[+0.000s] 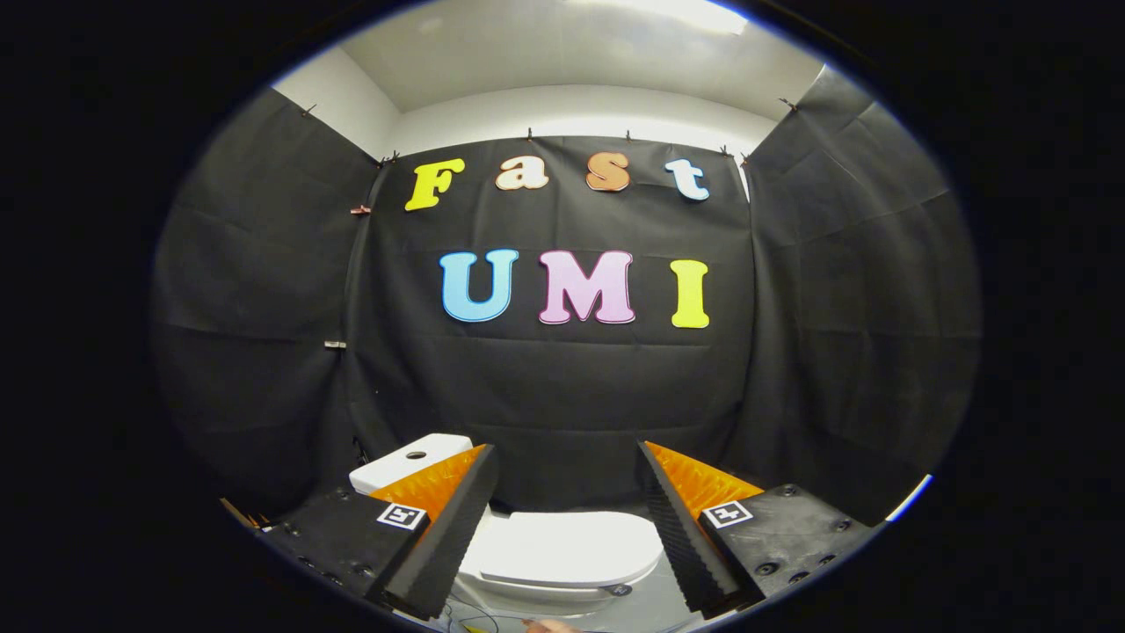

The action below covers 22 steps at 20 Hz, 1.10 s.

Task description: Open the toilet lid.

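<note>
The gripper [567,457] was held with its fingers spread wide and empty above the white toilet [527,563], whose closed lid [567,549] was seen between them, long axis running away from the cistern [409,462].

You see a white toilet [562,558] with its white toilet lid [571,547] down. The tank [409,460] at about ten o'clock from the lid is white too, with a dark round button on top. The booth wall [562,396] at twelve o'clock is black cloth. The ceiling [562,53] is pale grey-white. Each side of the gripper [567,475] has a small black-and-white square tag [402,515]
</note>
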{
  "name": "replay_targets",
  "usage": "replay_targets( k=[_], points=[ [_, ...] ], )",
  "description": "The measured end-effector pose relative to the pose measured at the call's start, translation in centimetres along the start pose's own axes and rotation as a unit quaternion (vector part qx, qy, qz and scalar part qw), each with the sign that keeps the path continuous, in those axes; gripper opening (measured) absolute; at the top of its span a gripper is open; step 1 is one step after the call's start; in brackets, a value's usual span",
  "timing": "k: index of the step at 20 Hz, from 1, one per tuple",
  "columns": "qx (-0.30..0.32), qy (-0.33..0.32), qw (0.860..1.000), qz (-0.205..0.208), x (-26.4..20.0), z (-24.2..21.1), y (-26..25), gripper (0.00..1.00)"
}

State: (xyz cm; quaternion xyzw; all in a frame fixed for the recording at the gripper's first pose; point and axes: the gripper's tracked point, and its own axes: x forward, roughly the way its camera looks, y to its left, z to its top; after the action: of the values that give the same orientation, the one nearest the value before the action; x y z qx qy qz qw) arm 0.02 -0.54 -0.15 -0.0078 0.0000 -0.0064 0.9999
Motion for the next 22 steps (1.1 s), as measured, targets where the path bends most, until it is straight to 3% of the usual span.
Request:
replay_targets(
  k=[6,12,22],
  points=[
    [0.03,0.03,0.999,-0.002,1.5,-3.3,-1.3,0.98],
    [0.079,0.065,0.994,-0.029,3.8,-8.0,-4.8,0.99],
    [0.167,0.153,0.971,-0.081,7.6,-20.7,-12.4,0.99]
  ],
)
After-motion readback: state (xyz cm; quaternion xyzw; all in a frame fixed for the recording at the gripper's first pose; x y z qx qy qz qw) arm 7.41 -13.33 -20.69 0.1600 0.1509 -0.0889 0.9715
